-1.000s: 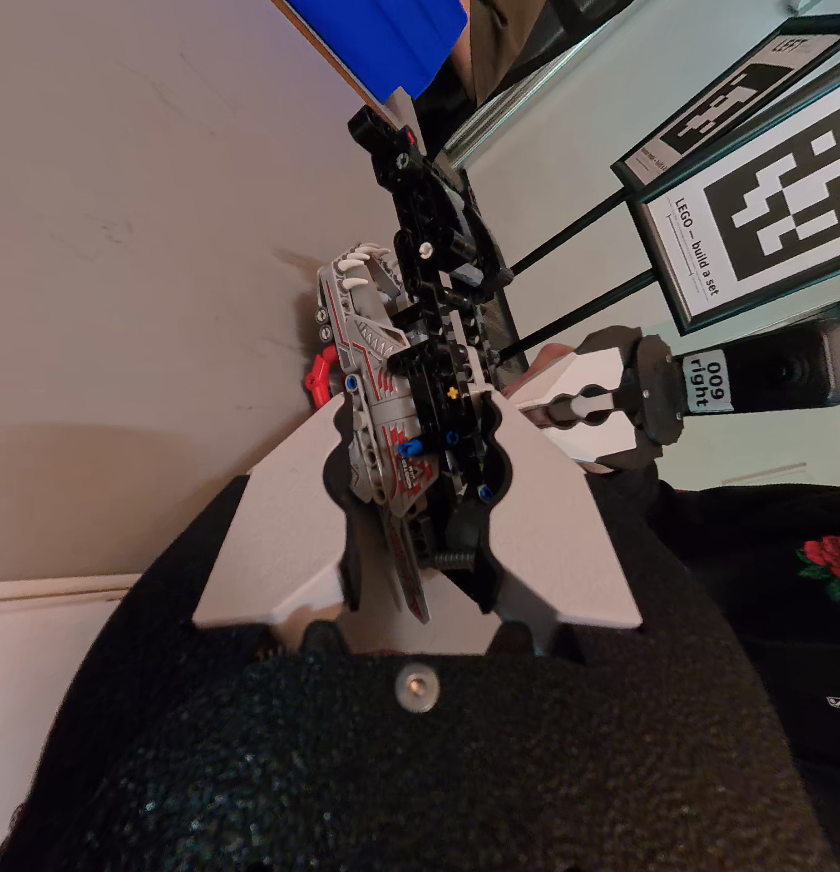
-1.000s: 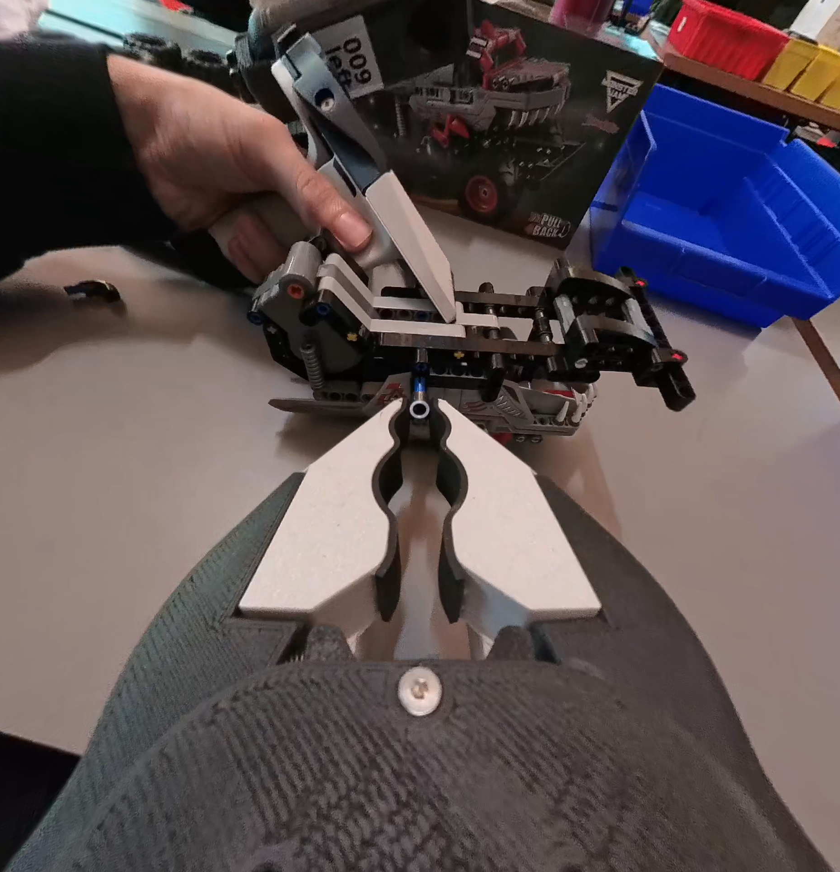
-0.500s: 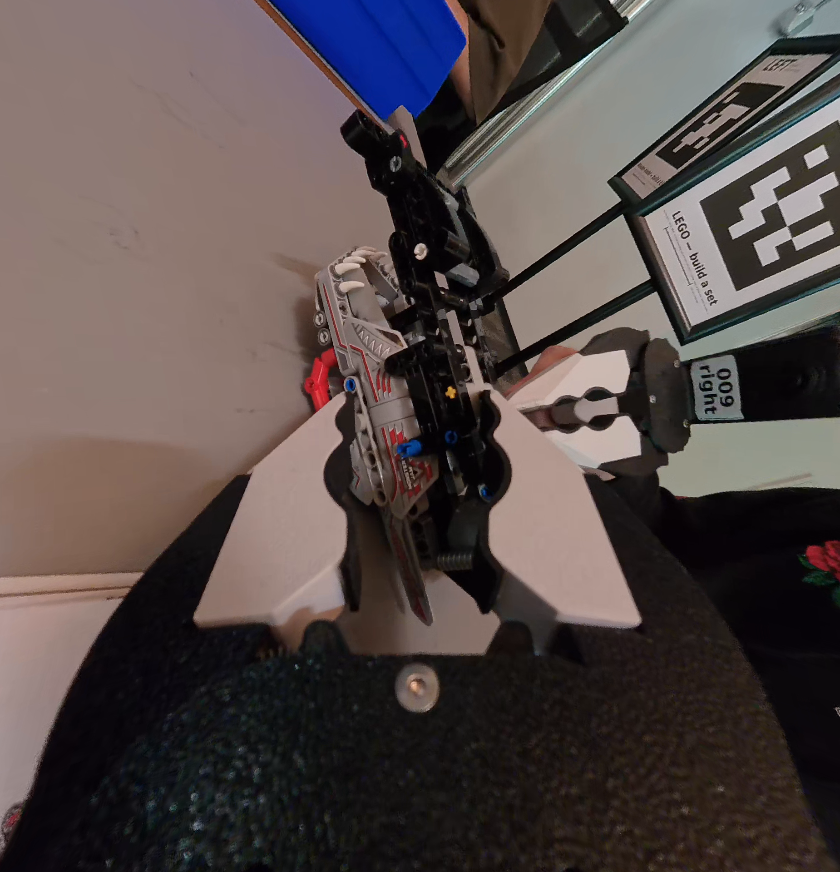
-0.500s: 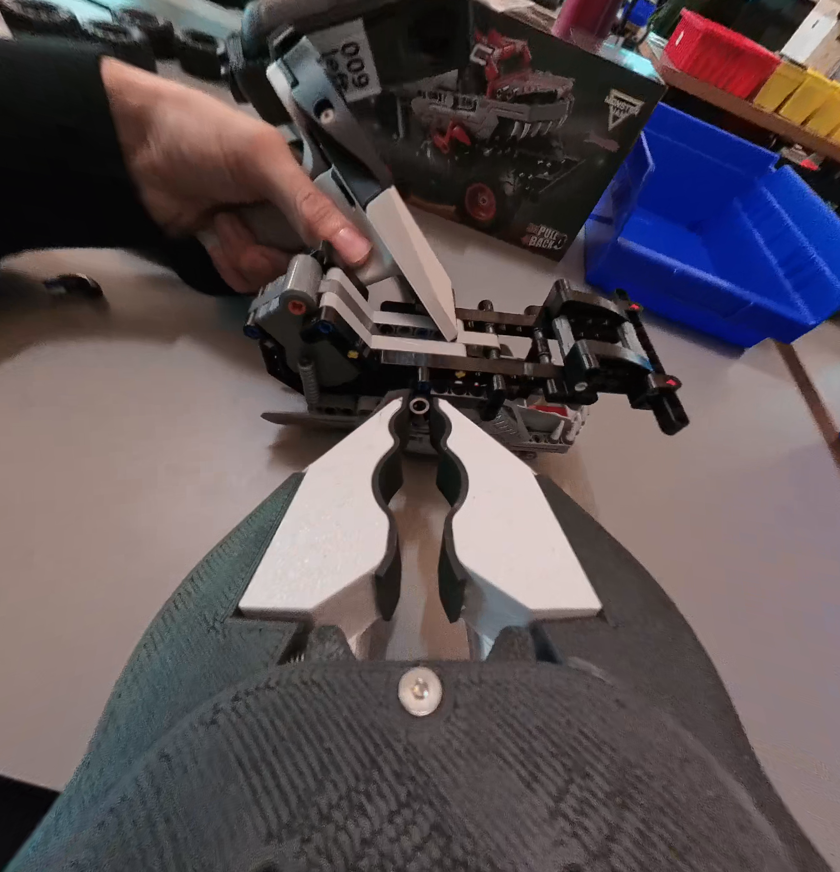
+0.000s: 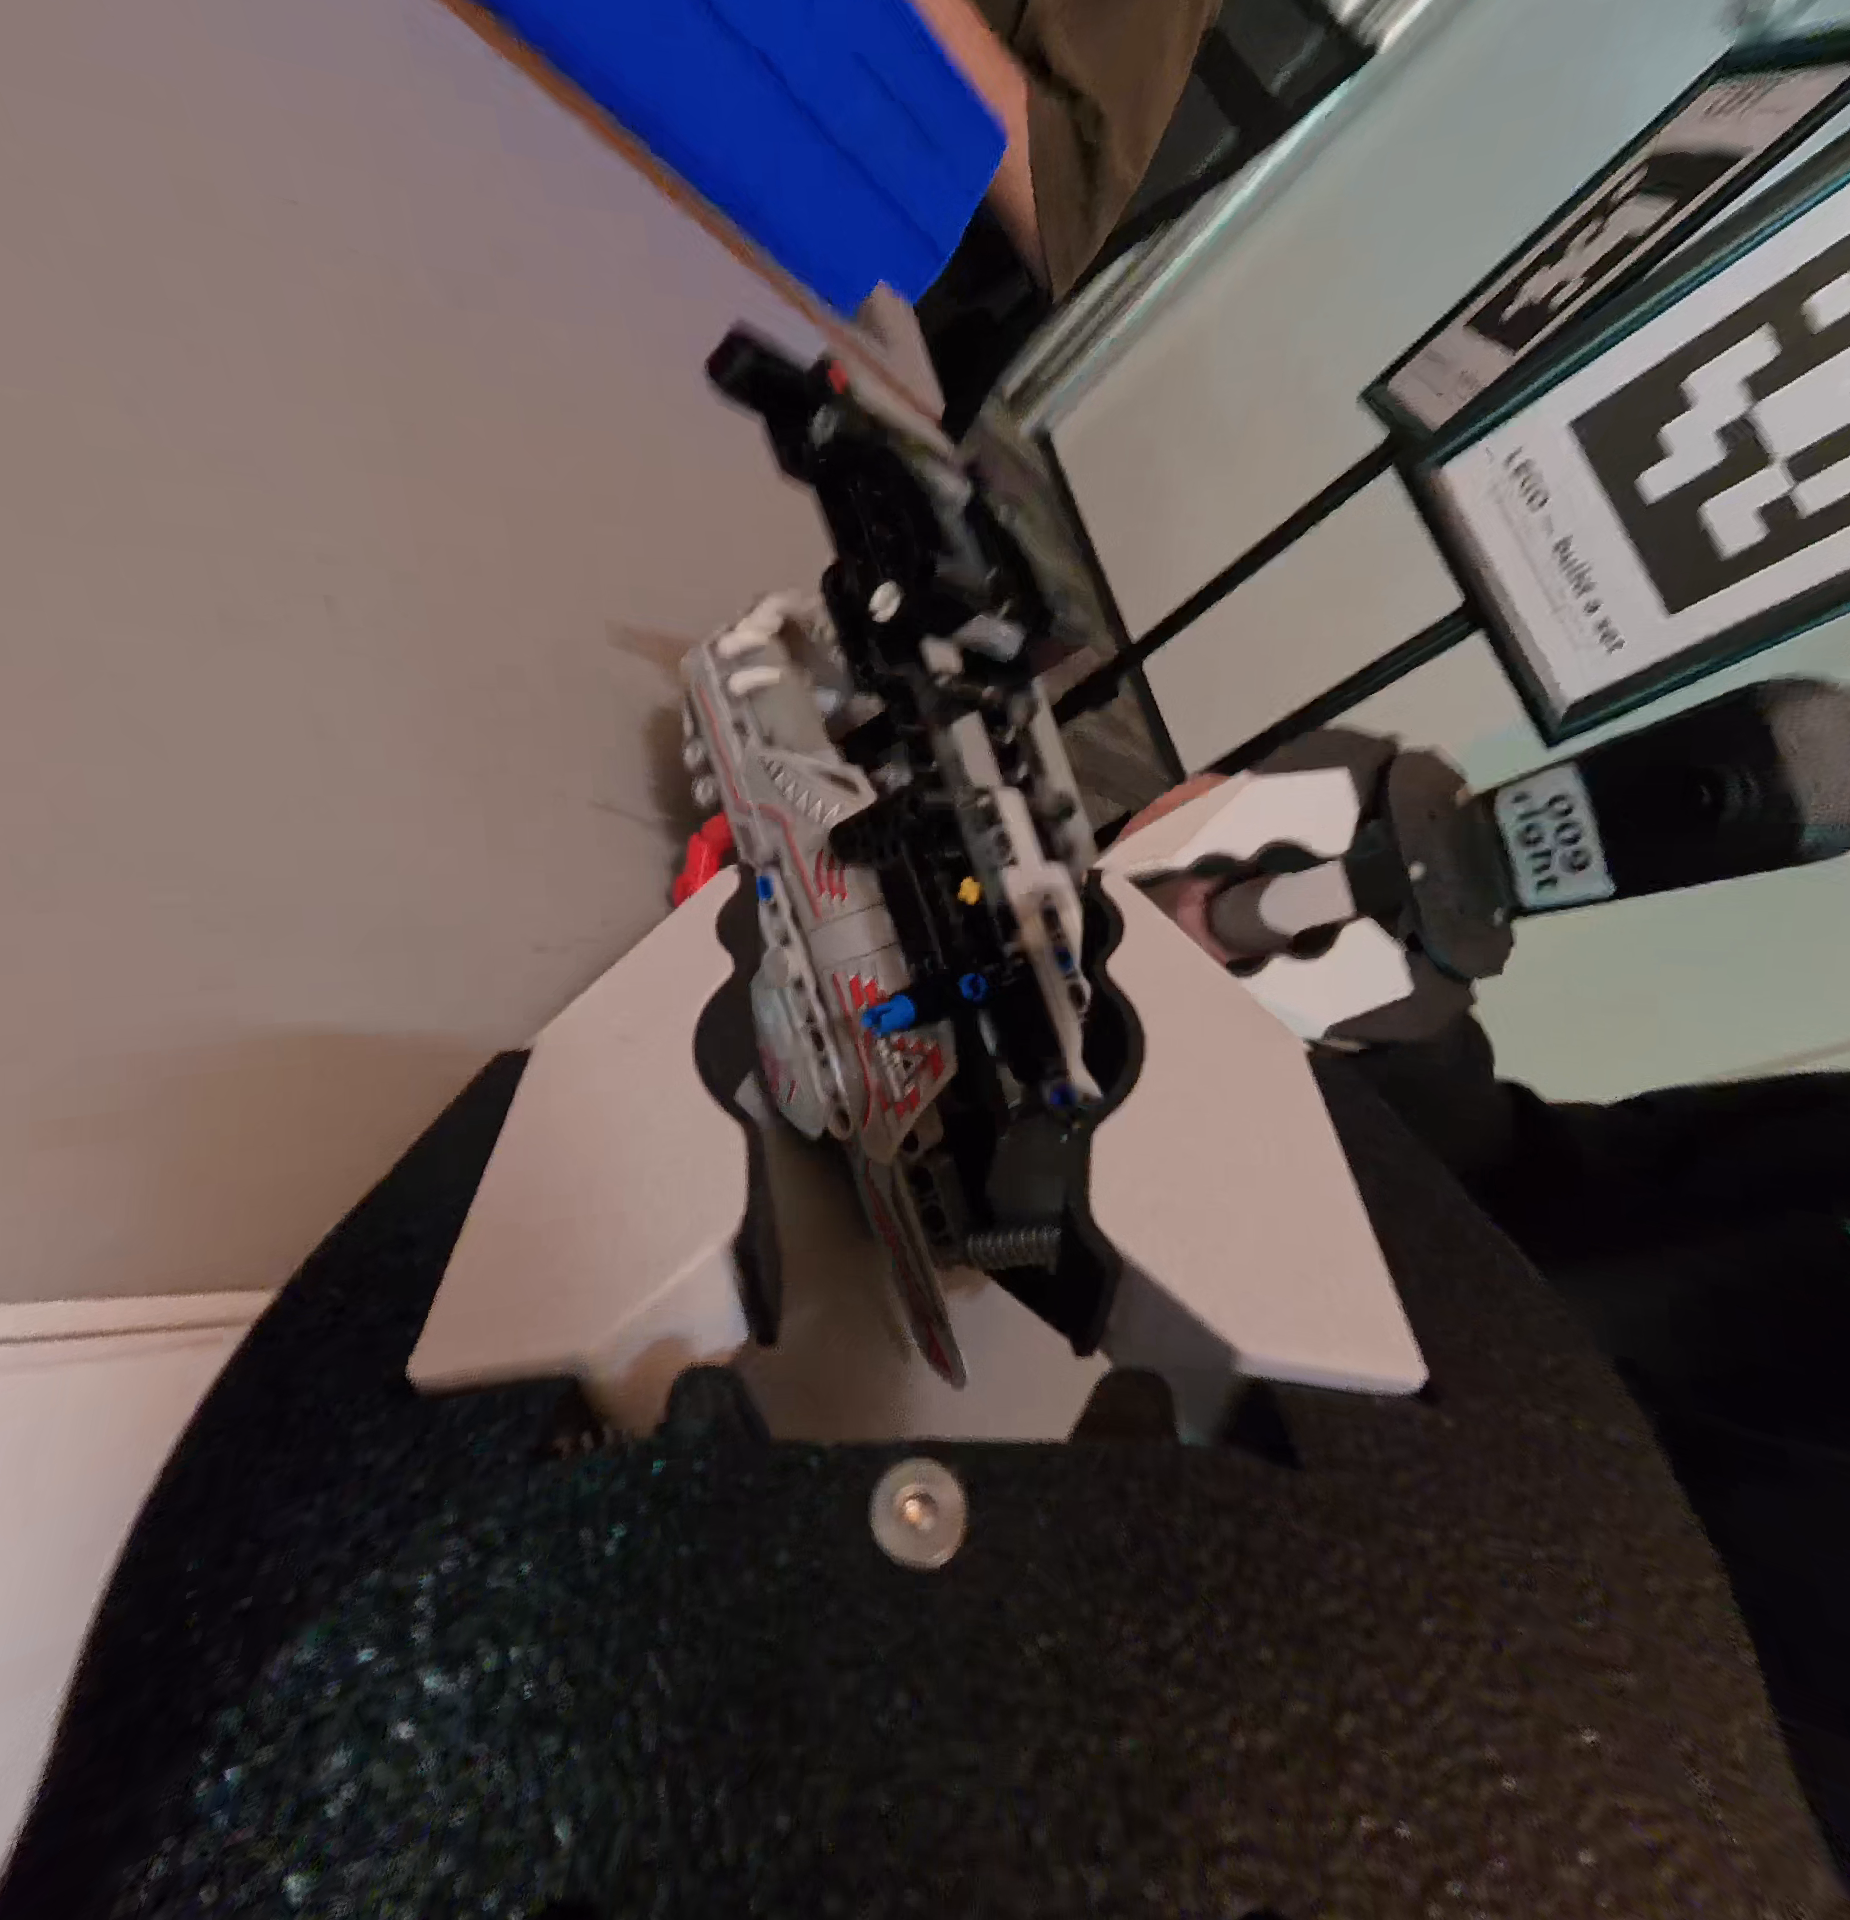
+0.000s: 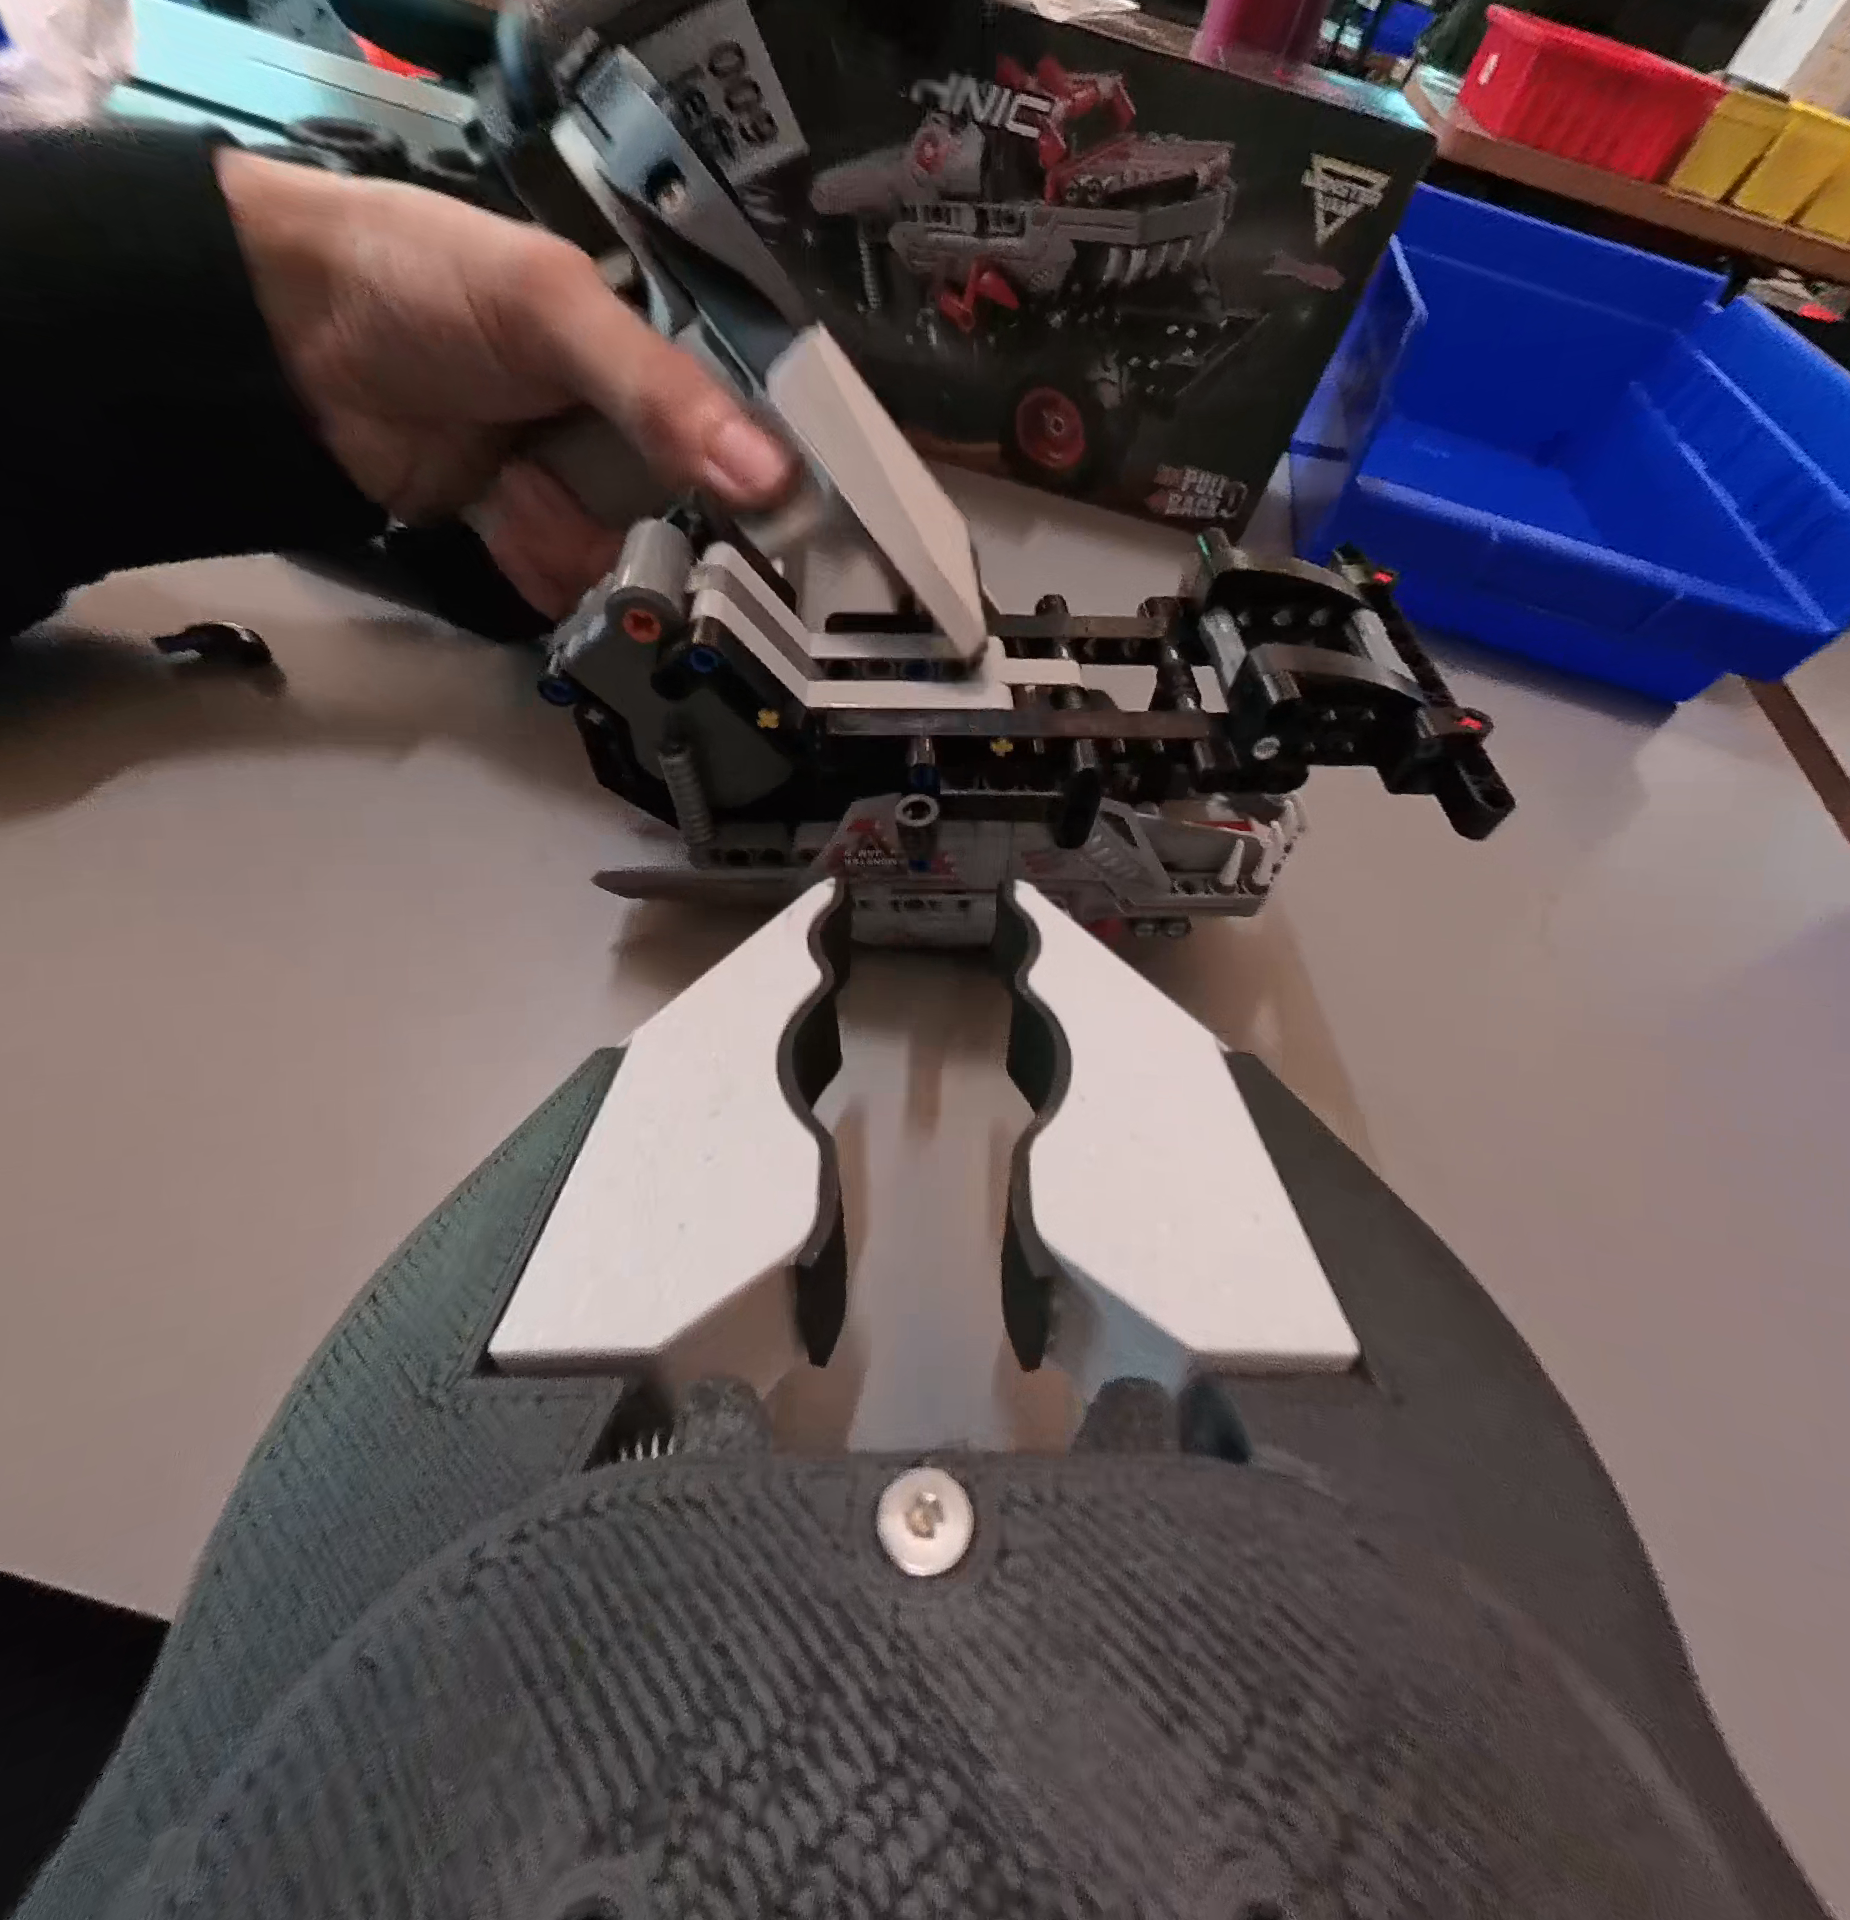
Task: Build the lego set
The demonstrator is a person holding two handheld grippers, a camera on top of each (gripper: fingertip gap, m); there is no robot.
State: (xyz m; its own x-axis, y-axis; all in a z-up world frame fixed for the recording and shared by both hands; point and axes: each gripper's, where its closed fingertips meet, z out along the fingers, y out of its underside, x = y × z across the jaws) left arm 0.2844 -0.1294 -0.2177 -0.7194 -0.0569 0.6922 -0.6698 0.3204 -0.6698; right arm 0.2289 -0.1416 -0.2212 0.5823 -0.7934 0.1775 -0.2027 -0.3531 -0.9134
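The left gripper (image 5: 916, 997) has its jaws clamped around the lego model (image 5: 900, 935), and a bare hand (image 6: 464, 364) in a dark sleeve grips its handle. The right gripper (image 6: 921, 914) points at the model's side, jaws parted and holding nothing.

**Soft indoor light, motion blur and wide-angle bending**

Both views are moderately lit by diffuse overhead light, warm and slightly dim. The table (image 6: 277, 987) carries soft-edged shadows under the lego model (image 6: 1004, 748) and a broad one below the sleeve. In the left wrist view the blue bin (image 5: 775, 135) and framed marker sign (image 5: 1679, 499) smear with motion blur; the model (image 5: 900, 935) is only fairly sharp. In the right wrist view the hand (image 6: 464, 374) and left gripper (image 6: 879, 520) blur, while the dark box (image 6: 1108, 260) shows mild sheen. Straight lines bow toward the edges in both.
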